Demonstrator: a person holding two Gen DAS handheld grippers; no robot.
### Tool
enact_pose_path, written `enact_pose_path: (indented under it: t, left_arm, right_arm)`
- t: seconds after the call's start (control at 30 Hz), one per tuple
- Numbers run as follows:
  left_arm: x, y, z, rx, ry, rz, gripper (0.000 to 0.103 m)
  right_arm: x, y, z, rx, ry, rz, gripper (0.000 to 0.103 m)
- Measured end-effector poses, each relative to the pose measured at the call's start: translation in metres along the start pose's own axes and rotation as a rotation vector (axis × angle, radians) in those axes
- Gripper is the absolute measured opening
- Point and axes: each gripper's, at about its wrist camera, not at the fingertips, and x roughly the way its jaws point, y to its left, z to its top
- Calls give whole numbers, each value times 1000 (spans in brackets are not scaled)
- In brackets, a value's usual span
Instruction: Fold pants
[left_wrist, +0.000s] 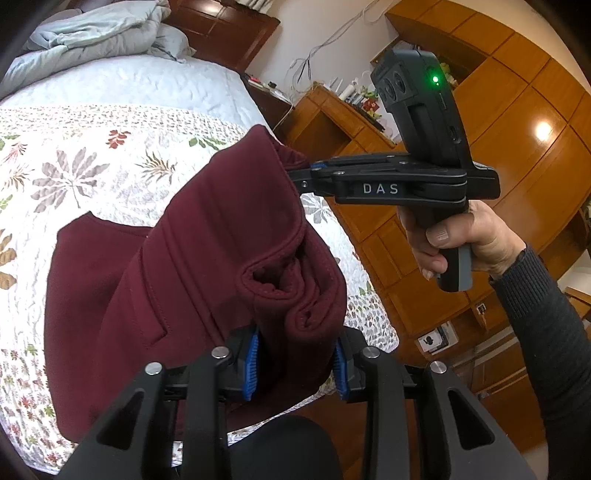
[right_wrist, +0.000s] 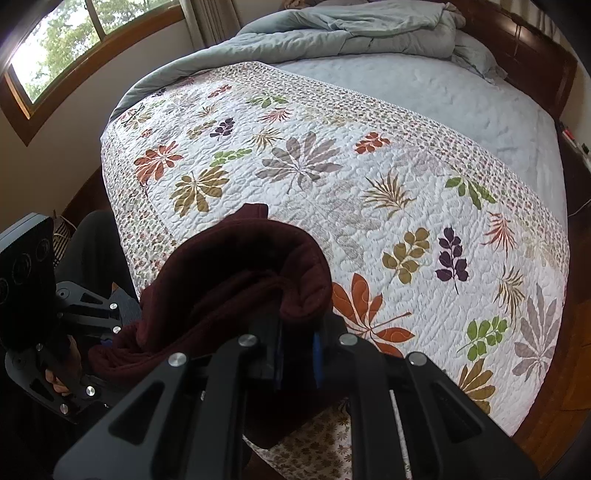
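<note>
The maroon pants (left_wrist: 192, 266) hang partly lifted over the floral quilt (left_wrist: 74, 177), with their lower part still lying on the bed. My left gripper (left_wrist: 295, 363) is shut on a bunched edge of the pants at the near side. My right gripper (left_wrist: 301, 173) is shut on another edge of the pants, higher and farther away. In the right wrist view the pants (right_wrist: 236, 280) are bunched between the right gripper's fingers (right_wrist: 297, 354), and the left gripper's body (right_wrist: 40, 310) shows at the far left.
The bed carries a floral quilt (right_wrist: 332, 192) and a rumpled pale blue duvet (right_wrist: 351, 29) at the headboard. Wooden cabinets (left_wrist: 498, 155) and a cluttered nightstand (left_wrist: 332, 107) stand beside the bed. A window (right_wrist: 74, 40) is on the far wall.
</note>
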Motion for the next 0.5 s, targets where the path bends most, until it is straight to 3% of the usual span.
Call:
enact_pose_path:
  t: [0.5]
  left_arm:
    - [66, -2, -22, 14, 122, 47, 32]
  right_arm:
    - [32, -41, -63, 83, -22, 25, 13]
